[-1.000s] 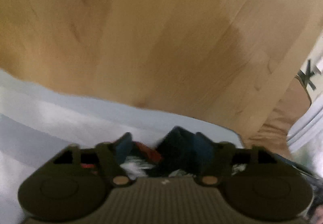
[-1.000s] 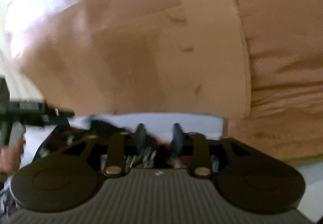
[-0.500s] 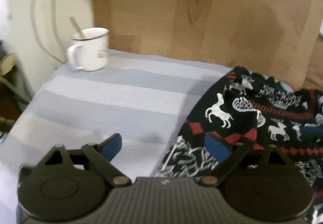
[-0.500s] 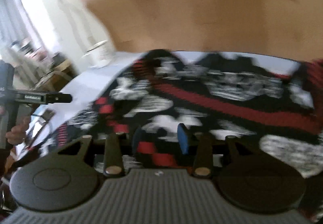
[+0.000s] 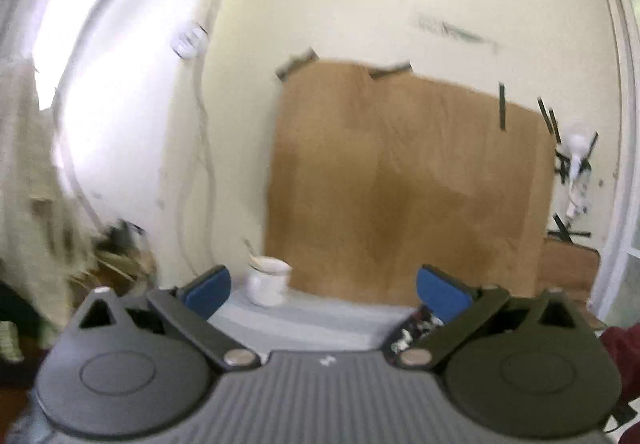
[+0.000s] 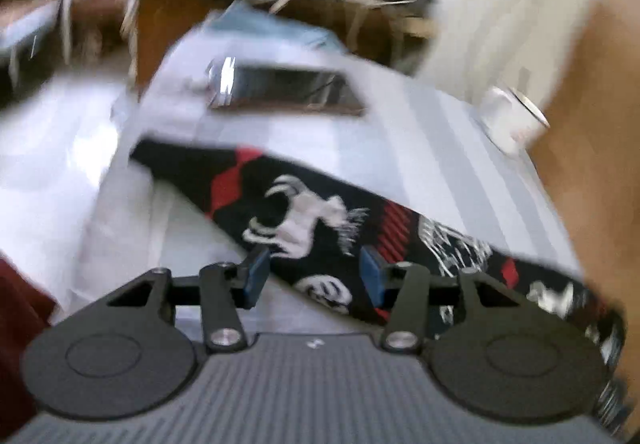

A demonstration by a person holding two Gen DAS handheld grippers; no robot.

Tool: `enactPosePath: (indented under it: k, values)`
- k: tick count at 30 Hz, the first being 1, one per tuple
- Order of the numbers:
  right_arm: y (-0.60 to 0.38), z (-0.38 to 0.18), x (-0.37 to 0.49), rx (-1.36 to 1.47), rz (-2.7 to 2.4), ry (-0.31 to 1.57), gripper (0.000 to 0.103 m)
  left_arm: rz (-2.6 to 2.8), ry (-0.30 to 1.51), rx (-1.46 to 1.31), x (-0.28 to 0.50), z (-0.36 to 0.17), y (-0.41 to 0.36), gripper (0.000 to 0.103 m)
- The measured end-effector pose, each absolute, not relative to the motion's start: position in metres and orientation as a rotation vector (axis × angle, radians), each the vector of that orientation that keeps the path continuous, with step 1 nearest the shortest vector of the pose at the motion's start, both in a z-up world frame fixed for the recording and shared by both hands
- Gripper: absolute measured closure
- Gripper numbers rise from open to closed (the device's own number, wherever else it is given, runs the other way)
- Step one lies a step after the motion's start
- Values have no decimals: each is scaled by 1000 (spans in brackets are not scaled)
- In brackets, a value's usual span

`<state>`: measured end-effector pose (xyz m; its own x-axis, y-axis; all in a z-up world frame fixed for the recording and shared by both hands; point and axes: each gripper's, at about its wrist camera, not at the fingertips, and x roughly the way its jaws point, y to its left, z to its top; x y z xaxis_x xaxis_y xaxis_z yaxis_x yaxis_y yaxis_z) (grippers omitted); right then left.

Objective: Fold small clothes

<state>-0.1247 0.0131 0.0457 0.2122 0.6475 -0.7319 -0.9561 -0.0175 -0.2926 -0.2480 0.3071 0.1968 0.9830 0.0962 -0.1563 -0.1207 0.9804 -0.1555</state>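
Since half a second back we've swung both cameras a lot: our left claw point(image 5: 322, 286) has tipped up off the cloth and now looks at the wall and the brown board point(image 5: 404, 184), with only a sliver of the patterned garment point(image 5: 412, 328) peeking at 4 o'clock under its right finger. Jaws there are spread wide, holding nothing. White mug point(image 5: 267, 280) sits on the striped surface point(image 5: 320, 316) at about 11 o'clock of that claw.

Our right claw point(image 6: 310, 274) hangs over the black-red-white knit point(image 6: 320, 216), which lies as a long band across the surface from 10 to 4 o'clock. Its fingers are apart, straddling the band's near edge, not pinching. Dark tray thing point(image 6: 288, 90) sits further back at 12.

For the next fold we'd guess: drop the left claw back down, grab both ends evenly, lift low so the band doesn't twist.
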Motion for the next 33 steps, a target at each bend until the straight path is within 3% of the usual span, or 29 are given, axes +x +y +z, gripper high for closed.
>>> enactPosePath:
  k: [1, 3, 4, 8, 13, 16, 20, 26, 33]
  values:
    - [17, 43, -131, -907, 1340, 383, 38, 127, 133, -166, -259, 195, 309, 0]
    - [34, 38, -130, -914, 1347, 333, 51, 146, 110, -187, -271, 189, 311, 0]
    - [43, 39, -126, -883, 1356, 371, 94, 149, 103, -200, -273, 186, 313, 0]
    - [70, 66, -96, -644, 1262, 465, 93, 162, 90, -259, -270, 179, 331, 0]
    - [22, 181, -27, -214, 1134, 383, 93, 141, 129, -288, -225, 170, 337, 0]
    - [-24, 247, 11, -35, 1019, 315, 92, 85, 193, -259, -167, 158, 320, 0]
    - [-89, 292, 46, 98, 866, 263, 92, -41, 299, -182, -67, 142, 270, 1]
    - [-187, 271, 62, 263, 707, 267, 92, -207, 530, -317, 87, 105, 238, 1]
    - [-297, 165, 39, 455, 442, 299, 92, -293, 737, -427, 205, 55, 205, 1]
